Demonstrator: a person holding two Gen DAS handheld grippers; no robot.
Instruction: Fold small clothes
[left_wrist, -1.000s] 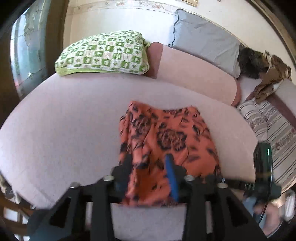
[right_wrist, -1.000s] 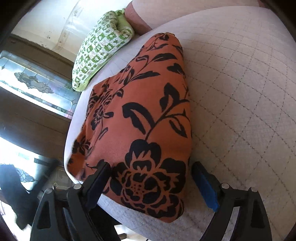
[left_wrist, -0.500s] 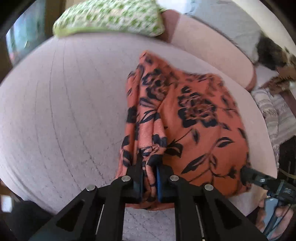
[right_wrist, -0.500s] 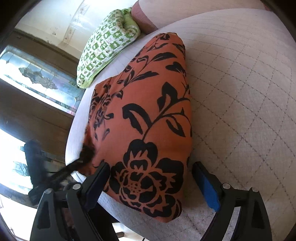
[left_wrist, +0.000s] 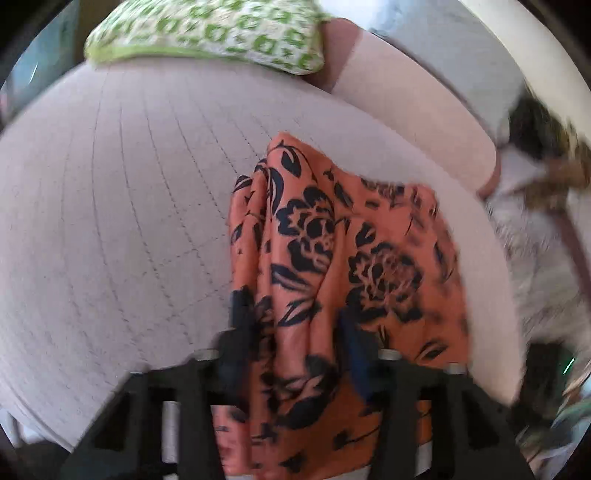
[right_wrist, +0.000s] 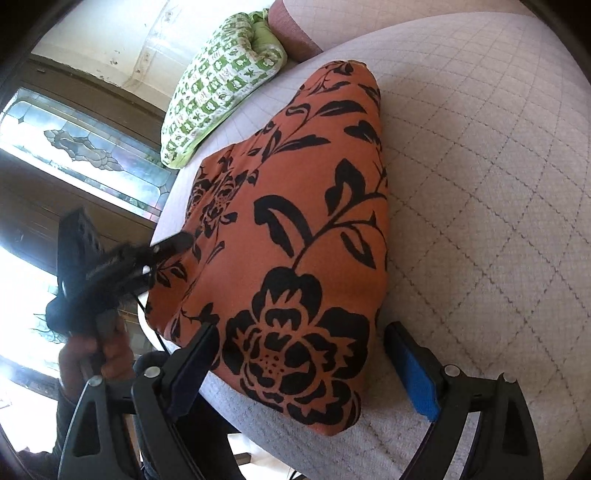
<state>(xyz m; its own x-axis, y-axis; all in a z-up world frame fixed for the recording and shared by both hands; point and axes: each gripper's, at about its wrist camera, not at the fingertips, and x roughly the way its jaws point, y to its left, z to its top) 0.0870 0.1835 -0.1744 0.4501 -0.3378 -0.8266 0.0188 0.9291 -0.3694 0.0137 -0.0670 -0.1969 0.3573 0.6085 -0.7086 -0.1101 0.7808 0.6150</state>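
Observation:
An orange garment with a black flower print (left_wrist: 369, 258) lies folded on the pale quilted bed (left_wrist: 110, 221). My left gripper (left_wrist: 293, 306) points down at its near left edge. Its jaws are opening, and a bunched fold of the cloth lies between them, with the pads apart from it. In the right wrist view the same gripper (right_wrist: 173, 245) shows, held by a hand, with its tip at the garment's (right_wrist: 295, 184) left edge. My right gripper (right_wrist: 301, 330) stands wide open, straddling the near corner with the large flower without pinching it.
A green and white checked pillow (left_wrist: 207, 29) (right_wrist: 221, 85) lies at the head of the bed beside a pink bolster (left_wrist: 406, 110). Other clothes (left_wrist: 546, 173) are heaped at the far right. The bed's edge (right_wrist: 258, 413) runs just under the right gripper, and a glazed window (right_wrist: 85, 147) stands left.
My left gripper came down onto the garment's left edge, pinched a fold half a second ago, and its jaws now stand wider. The cloth's left side is bunched. The right gripper stayed put.

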